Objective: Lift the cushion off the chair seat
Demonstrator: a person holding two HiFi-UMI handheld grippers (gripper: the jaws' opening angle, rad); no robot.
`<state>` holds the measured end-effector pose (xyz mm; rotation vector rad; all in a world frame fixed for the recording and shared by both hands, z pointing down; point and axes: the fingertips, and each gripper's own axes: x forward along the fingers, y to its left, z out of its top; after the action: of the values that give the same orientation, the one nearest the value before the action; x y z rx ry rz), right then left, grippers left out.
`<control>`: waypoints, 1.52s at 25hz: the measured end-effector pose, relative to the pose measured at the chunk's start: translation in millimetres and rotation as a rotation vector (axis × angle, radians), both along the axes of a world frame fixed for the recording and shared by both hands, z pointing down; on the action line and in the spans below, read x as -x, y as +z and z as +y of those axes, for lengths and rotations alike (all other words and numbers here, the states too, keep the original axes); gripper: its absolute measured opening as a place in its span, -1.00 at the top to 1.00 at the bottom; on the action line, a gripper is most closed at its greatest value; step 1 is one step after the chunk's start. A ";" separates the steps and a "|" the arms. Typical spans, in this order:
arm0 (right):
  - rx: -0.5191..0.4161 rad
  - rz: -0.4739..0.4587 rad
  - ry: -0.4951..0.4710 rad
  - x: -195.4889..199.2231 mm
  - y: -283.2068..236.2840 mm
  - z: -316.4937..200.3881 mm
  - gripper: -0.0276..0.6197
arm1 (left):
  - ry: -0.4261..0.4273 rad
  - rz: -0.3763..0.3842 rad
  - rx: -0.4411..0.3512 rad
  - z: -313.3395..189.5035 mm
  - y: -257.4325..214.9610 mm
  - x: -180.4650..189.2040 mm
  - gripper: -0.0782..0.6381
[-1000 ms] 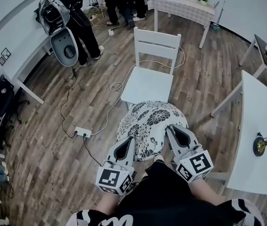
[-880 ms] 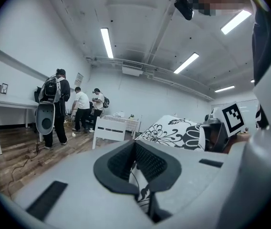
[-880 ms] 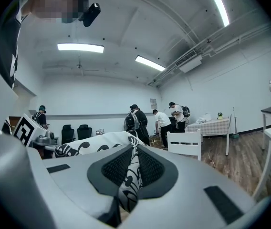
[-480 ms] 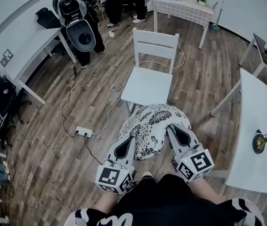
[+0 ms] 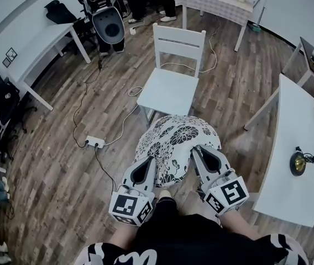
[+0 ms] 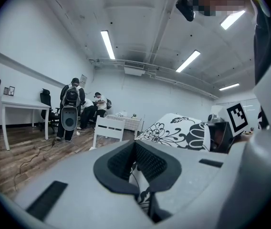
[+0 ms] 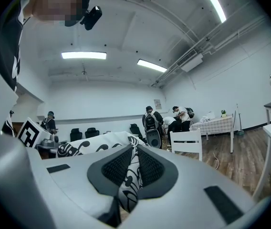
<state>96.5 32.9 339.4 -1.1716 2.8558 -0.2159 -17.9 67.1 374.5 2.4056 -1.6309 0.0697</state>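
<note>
The black-and-white flowered cushion [image 5: 176, 145] hangs in the air between both grippers, in front of the person and clear of the white chair [image 5: 171, 90]. My left gripper [image 5: 148, 164] is shut on the cushion's near left edge; its dark pads pinch a fold of the cloth [image 6: 136, 173]. My right gripper [image 5: 198, 158] is shut on the near right edge, with patterned cloth [image 7: 131, 173] squeezed between its pads. The chair seat [image 5: 167, 93] is bare. In the left gripper view the cushion [image 6: 178, 130] bulges to the right, with the right gripper's marker cube behind it.
A power strip [image 5: 94, 142] and cables lie on the wood floor left of the chair. A white table [image 5: 292, 164] with a brass lamp stands at the right, a long desk [image 5: 32, 57] at the left. People stand at the back near a checked-cloth table [image 5: 218, 1].
Both grippers and the cushion have drawn back from the chair, toward the person; the gap between cushion and seat has grown. The person at the back left has moved along the desk.
</note>
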 end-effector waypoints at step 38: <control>-0.036 0.003 -0.119 -83.7 -17.9 146.8 0.80 | -0.071 -0.015 -0.024 154.5 -17.6 -97.3 0.78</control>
<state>180.1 179.7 321.5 -0.9976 2.9216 -0.1661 79.4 221.6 356.9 2.3677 -1.7319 0.0570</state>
